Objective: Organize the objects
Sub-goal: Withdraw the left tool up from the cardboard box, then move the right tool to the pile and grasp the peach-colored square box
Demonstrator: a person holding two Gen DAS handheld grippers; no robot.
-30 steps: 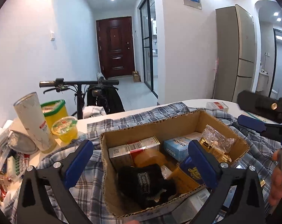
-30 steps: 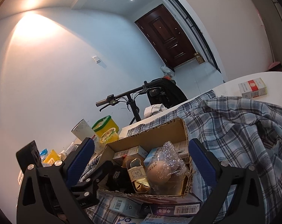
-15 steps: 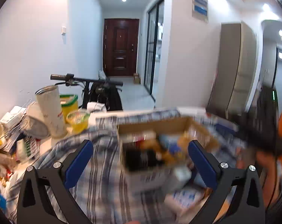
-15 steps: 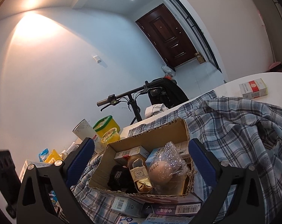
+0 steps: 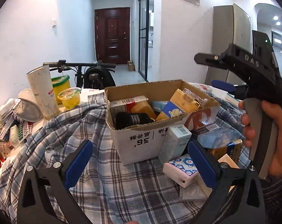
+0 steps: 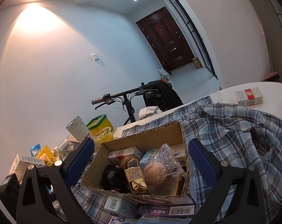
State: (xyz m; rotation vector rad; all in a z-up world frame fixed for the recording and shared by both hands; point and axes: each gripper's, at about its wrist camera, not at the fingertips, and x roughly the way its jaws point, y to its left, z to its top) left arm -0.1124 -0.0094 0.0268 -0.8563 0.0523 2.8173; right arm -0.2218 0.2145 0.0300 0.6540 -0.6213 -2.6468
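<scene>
An open cardboard box stands on a plaid shirt spread over the table. It holds cigarette packs, a yellow carton and a black item. My left gripper is open and empty, low in front of the box's front wall. A white-teal box and a pink box with blue faces lie by its right finger. My right gripper is open and empty, held over the box, where a plastic-wrapped egg-like item and a gold pack show. A hand holds the right gripper.
A tall white cup, a yellow tub and a jelly cup stand left of the box, with mixed clutter beyond. A bicycle handlebar is behind the table. A red-white pack lies on bare tabletop far right.
My left gripper has drawn back from over the box to low in front of it and has left the right wrist view. The right gripper has barely moved.
</scene>
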